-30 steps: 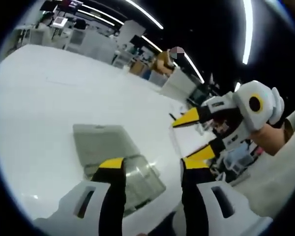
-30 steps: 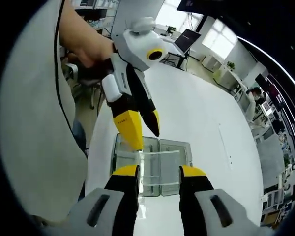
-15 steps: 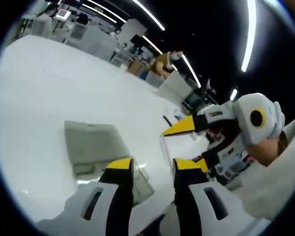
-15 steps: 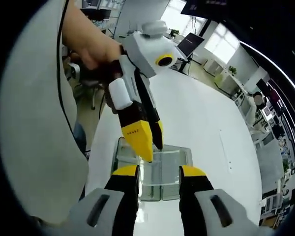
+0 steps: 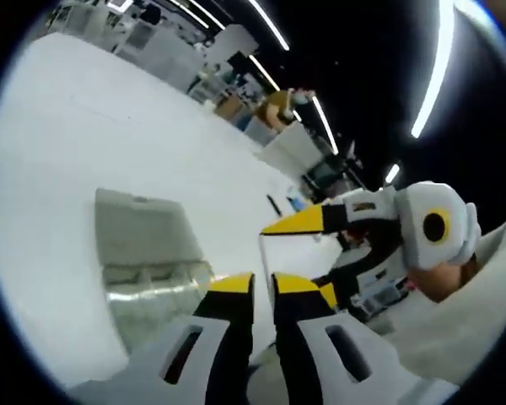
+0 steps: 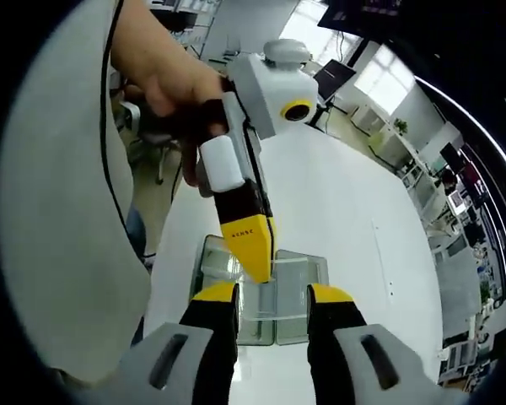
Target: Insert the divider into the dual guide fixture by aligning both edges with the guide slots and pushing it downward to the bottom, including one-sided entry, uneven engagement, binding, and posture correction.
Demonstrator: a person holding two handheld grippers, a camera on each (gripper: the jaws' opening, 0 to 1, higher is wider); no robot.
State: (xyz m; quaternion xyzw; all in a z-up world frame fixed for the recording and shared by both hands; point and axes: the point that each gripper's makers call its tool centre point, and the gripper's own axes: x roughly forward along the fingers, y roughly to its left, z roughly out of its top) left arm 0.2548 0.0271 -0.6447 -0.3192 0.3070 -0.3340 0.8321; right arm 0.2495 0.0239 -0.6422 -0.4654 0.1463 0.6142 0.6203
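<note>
Now narrower left tongs [image 5: 262,283] than before

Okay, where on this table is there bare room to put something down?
The white table is bare beyond the clear fixture, out to its far edge. It is crowded at the fixture, where the left gripper and right gripper meet.

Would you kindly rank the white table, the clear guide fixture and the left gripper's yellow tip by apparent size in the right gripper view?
1. White table
2. Clear guide fixture
3. Left gripper's yellow tip, which is nearer the camera, so its true size is unsure.
</note>
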